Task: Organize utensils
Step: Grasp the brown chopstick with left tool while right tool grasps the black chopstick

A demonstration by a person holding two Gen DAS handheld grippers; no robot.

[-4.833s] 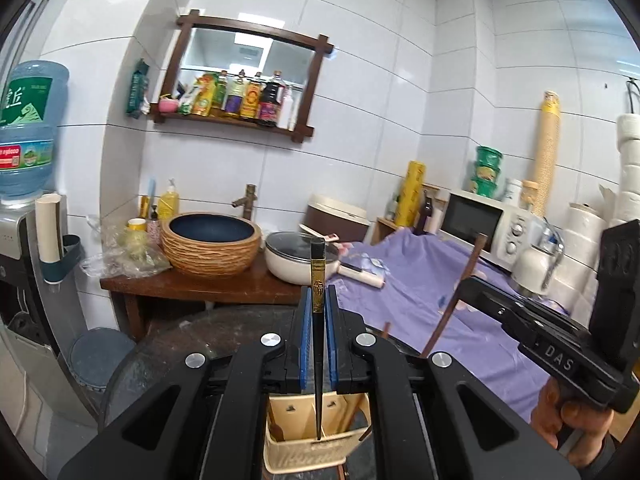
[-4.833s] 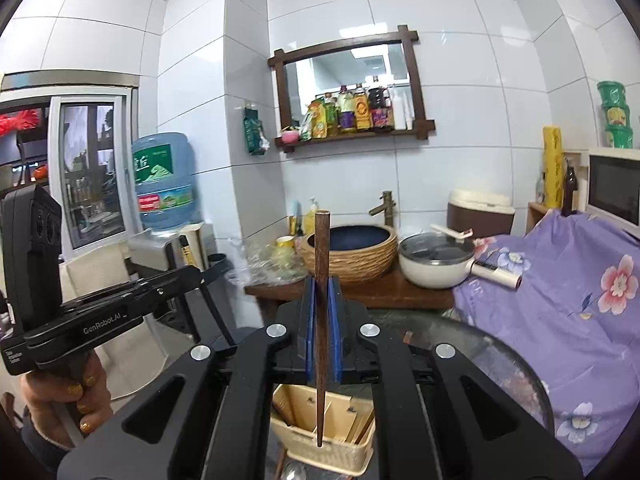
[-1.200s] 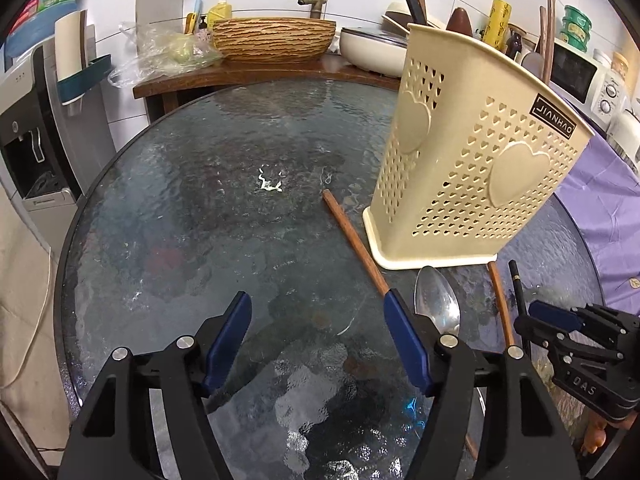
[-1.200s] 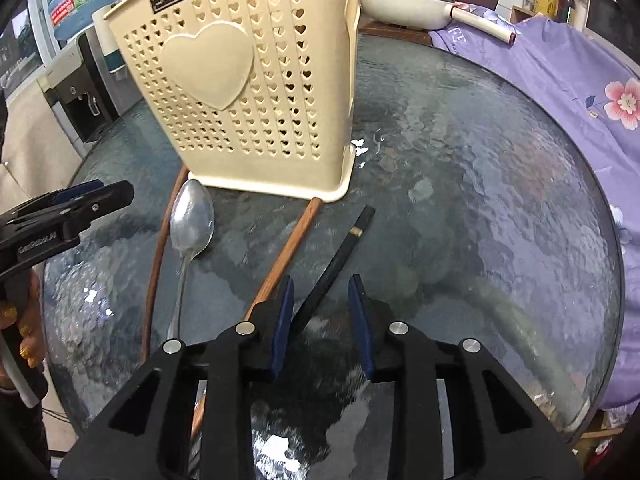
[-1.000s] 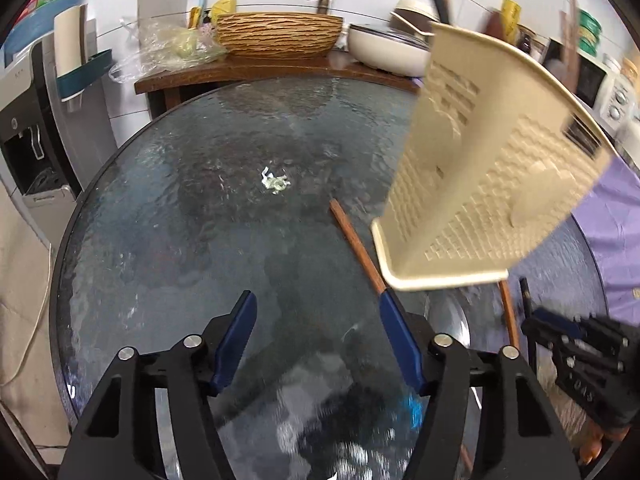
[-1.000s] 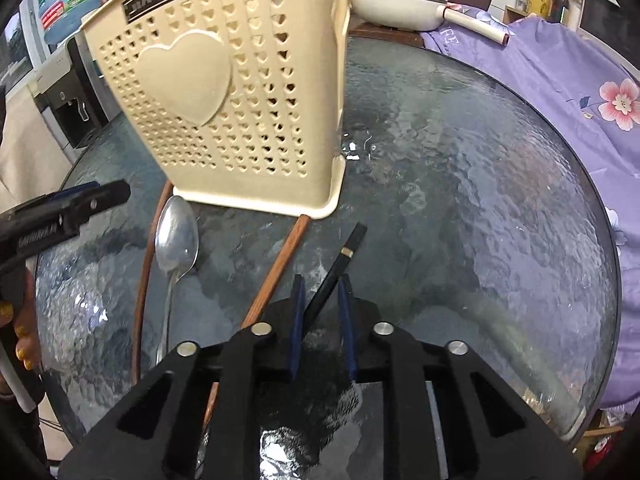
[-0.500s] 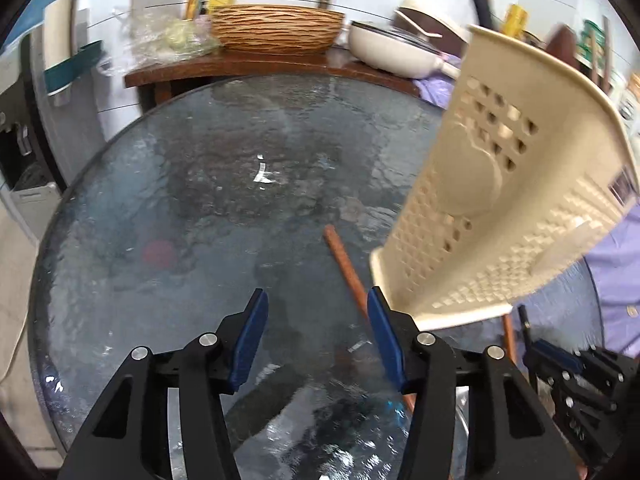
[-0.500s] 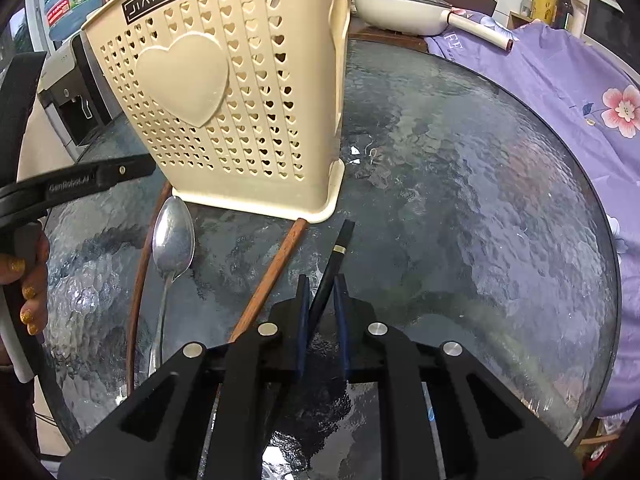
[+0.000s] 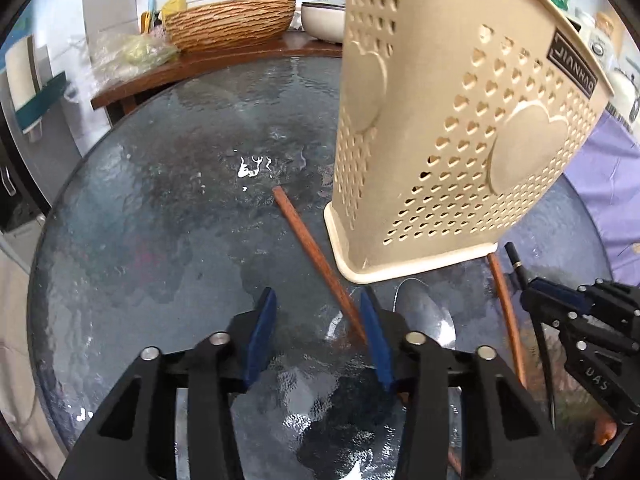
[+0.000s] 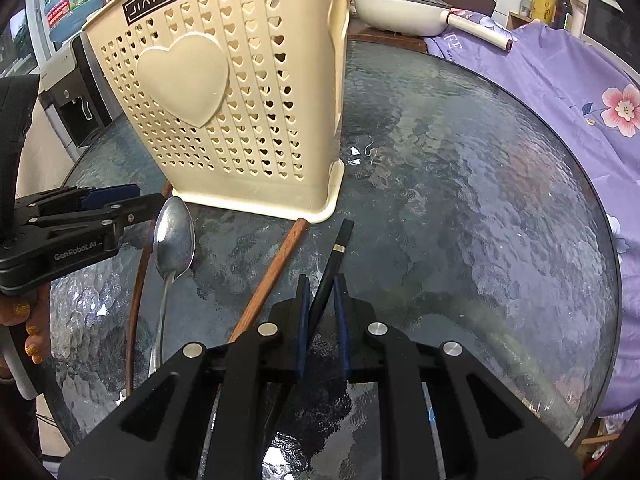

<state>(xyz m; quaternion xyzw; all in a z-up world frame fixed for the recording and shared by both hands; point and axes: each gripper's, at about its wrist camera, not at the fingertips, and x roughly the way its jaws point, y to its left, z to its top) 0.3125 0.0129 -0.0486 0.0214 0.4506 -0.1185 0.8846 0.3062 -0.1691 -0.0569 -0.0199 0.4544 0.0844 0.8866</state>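
Note:
A cream perforated utensil holder (image 9: 448, 132) (image 10: 224, 92) stands on the round glass table (image 9: 160, 200). My left gripper (image 9: 318, 322) is open, low over the table, with a brown chopstick (image 9: 316, 258) running between its fingers, against the right pad. A metal spoon (image 9: 428, 320) (image 10: 173, 236) and another brown chopstick (image 9: 505, 312) (image 10: 276, 270) lie by the holder's base. My right gripper (image 10: 322, 306) is shut on a black chopstick (image 10: 334, 254) that points toward the holder.
A wicker basin (image 9: 230, 20) and a white pan (image 10: 400, 10) sit on a wooden counter behind the table. A purple floral cloth (image 10: 580, 80) lies to the right. A water dispenser (image 10: 72, 92) stands at the left.
The right gripper closed on the black chopstick. The left gripper moved in toward the holder's base and narrowed around the brown chopstick.

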